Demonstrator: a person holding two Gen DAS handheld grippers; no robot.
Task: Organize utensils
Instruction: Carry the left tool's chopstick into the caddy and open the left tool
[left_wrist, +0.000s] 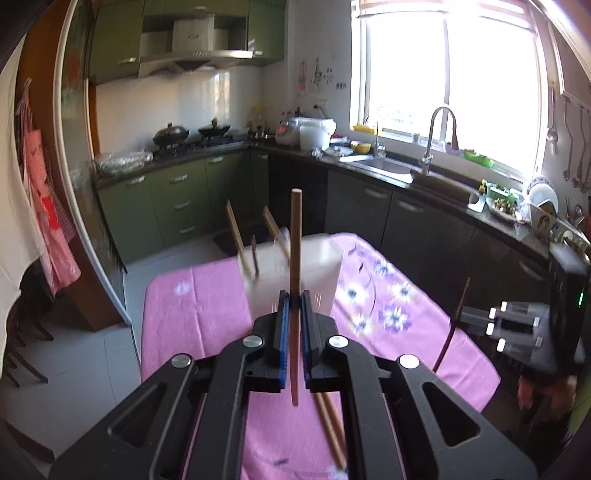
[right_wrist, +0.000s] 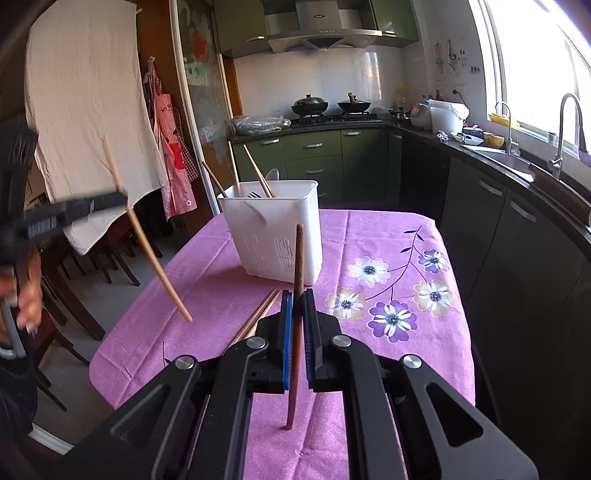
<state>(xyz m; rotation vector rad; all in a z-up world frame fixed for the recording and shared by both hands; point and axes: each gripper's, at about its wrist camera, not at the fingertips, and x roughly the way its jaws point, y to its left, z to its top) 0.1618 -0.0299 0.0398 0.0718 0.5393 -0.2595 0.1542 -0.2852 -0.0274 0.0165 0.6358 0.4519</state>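
Both tongs are squeezed shut on a stick. The left tongs (left_wrist: 294, 295) hold a light chopstick (left_wrist: 295, 258). The right tongs (right_wrist: 297, 295) hold a dark chopstick (right_wrist: 298, 266). The white holder (right_wrist: 273, 236) stands ahead on the bench (right_wrist: 388, 251). A thin stick could slip, turn, or miss the holder's opening and fall.

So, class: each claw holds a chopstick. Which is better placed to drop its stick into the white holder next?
Probably right: its claw and chopstick sit close before the holder; the left claw hangs off the table's side.
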